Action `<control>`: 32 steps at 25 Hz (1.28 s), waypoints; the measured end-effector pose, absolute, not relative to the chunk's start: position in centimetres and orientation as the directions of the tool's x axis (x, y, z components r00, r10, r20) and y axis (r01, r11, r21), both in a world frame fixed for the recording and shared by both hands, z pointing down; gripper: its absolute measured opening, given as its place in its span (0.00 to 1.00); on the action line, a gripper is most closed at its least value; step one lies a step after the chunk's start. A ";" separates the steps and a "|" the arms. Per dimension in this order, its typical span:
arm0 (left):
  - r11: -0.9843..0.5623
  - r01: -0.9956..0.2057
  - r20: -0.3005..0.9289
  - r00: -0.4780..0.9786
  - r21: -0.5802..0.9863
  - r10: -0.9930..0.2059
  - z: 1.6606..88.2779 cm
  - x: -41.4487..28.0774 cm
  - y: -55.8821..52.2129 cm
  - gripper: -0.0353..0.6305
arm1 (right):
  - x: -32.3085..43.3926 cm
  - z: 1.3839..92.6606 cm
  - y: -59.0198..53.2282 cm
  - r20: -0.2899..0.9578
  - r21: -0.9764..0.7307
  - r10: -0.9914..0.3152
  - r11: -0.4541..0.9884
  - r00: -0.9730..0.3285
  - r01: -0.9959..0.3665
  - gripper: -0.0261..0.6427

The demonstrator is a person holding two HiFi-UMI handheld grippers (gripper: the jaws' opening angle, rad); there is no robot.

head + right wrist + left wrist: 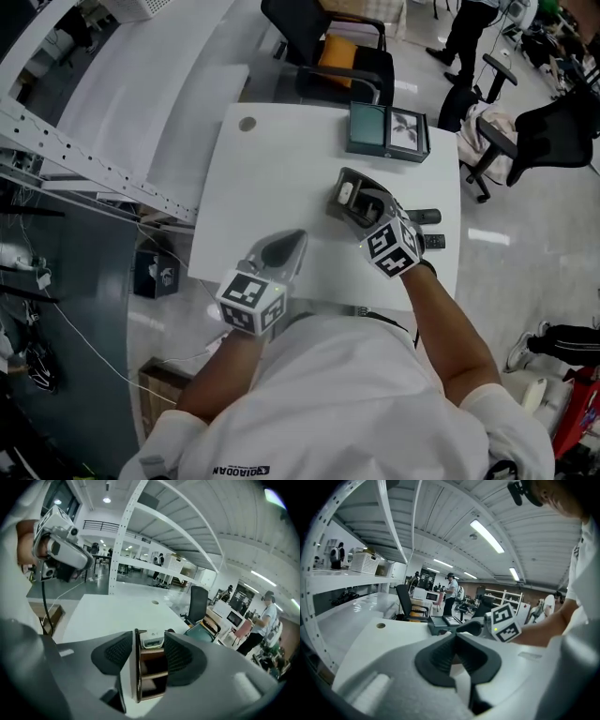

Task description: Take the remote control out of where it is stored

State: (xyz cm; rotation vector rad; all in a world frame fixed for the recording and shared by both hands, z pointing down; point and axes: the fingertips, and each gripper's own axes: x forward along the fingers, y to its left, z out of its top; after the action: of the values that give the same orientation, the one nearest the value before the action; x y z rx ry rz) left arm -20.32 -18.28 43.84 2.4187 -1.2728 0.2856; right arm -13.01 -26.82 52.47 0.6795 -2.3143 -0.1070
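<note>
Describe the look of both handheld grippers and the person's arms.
Both the left gripper and right gripper have light grey moulded plastic bodies, dark ribbed jaw pads and a white cube with black square markers behind. The person wears a white short-sleeved shirt.

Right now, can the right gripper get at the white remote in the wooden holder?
Probably yes: the right gripper is open and the remote shows between its jaws, with nothing covering it.

Only illegible small print (240,471) on white shirt (356,394)
</note>
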 end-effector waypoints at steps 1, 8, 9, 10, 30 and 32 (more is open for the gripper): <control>-0.505 -0.827 0.357 0.562 0.246 -0.746 44.0 -20.6 -18.3 0.06 | -13.3 52.8 -27.4 0.629 0.277 -0.492 0.865 -0.602 -0.418 0.37; -0.462 -0.850 0.371 0.527 0.255 -0.765 44.6 -21.6 -18.1 0.06 | -14.5 54.0 -29.1 0.680 0.241 -0.389 0.919 -0.622 -0.312 0.45; -0.455 -0.853 0.372 0.522 0.257 -0.768 44.7 -21.8 -18.1 0.06 | -14.5 53.9 -29.3 0.677 0.228 -0.380 0.922 -0.630 -0.312 0.46; -0.449 -0.855 0.373 0.517 0.258 -0.770 44.8 -21.9 -18.1 0.06 | -14.4 53.8 -29.5 0.674 0.221 -0.375 0.924 -0.636 -0.312 0.42; -0.381 -0.884 0.376 0.462 0.272 -0.803 45.0 -21.4 -16.9 0.06 | -14.4 54.4 -30.8 0.686 0.192 -0.357 0.929 -0.634 -0.315 0.39; -0.379 -0.885 0.373 0.460 0.271 -0.806 44.9 -21.0 -16.9 0.06 | -14.3 53.4 -30.6 0.661 0.200 -0.368 0.926 -0.654 -0.319 0.39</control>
State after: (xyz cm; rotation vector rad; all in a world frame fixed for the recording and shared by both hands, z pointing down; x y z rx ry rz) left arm -21.01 -16.87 44.94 2.2834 -1.4161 0.2478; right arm -14.30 -30.59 53.43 0.4844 -2.3310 -0.0854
